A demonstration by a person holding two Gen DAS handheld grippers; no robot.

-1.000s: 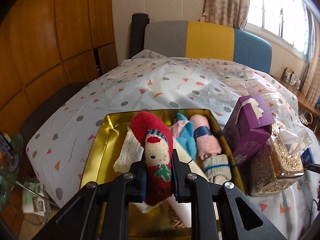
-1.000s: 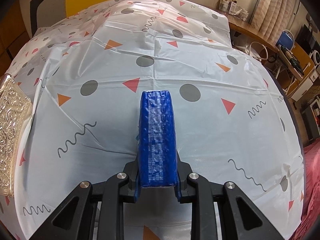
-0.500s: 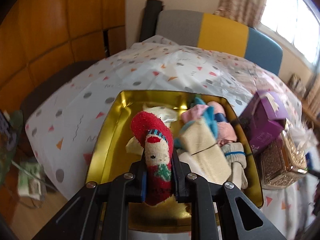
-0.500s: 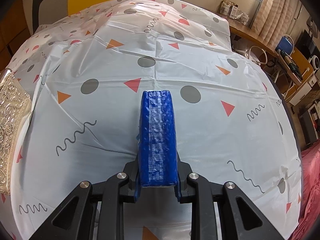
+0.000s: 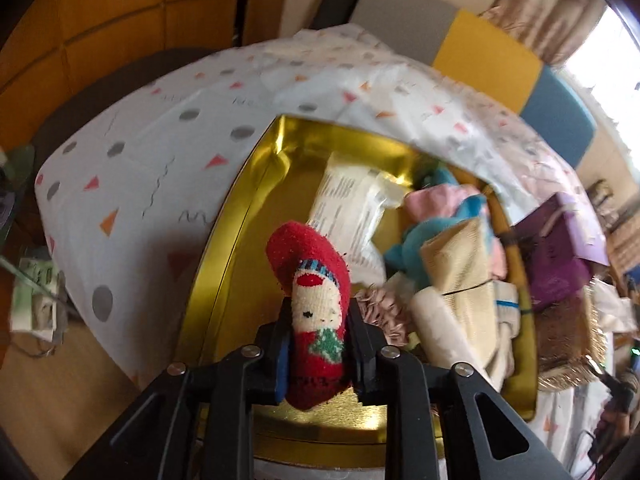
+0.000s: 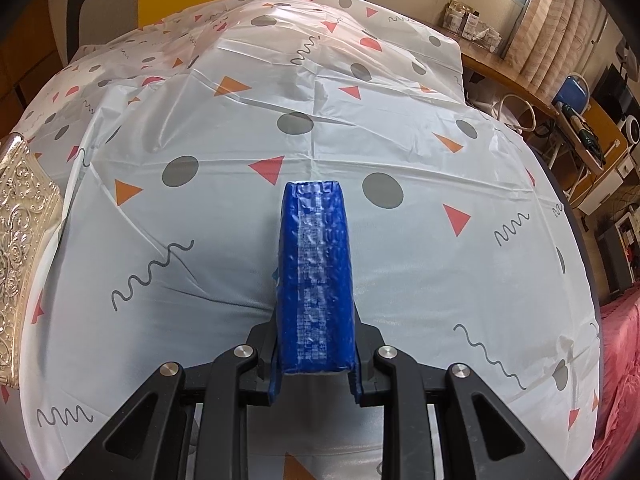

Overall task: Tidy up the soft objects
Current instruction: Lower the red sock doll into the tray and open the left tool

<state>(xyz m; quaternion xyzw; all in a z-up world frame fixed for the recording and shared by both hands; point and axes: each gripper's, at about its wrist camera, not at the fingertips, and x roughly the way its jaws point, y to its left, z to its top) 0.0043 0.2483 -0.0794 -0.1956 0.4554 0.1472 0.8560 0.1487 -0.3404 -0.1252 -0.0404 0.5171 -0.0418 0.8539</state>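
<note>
A red sock with a Santa face [image 5: 308, 256] stands upright between the fingers of my left gripper [image 5: 320, 308]. Its jaws are opening, and the pads still touch both sides of the sock. The sock hangs over the near left part of a gold tin tray [image 5: 224, 264], which holds several rolled socks in cream [image 5: 460, 264], pink and blue, plus a white packet [image 5: 344, 208]. My right gripper [image 6: 316, 328] is shut on a blue plastic-wrapped pack [image 6: 314, 248], held just above the patterned tablecloth [image 6: 400, 140].
A purple tissue box [image 5: 560, 256] and a gold ornate box [image 5: 568, 344] stand right of the tray. The ornate box [image 6: 20, 232] also shows at the left edge of the right wrist view. Beyond the table are a chair back, wooden panels and a cluttered desk.
The left gripper came down and closer over the tray and rolled, and its jaws widened slightly around the red sock. The right gripper and blue pack kept still.
</note>
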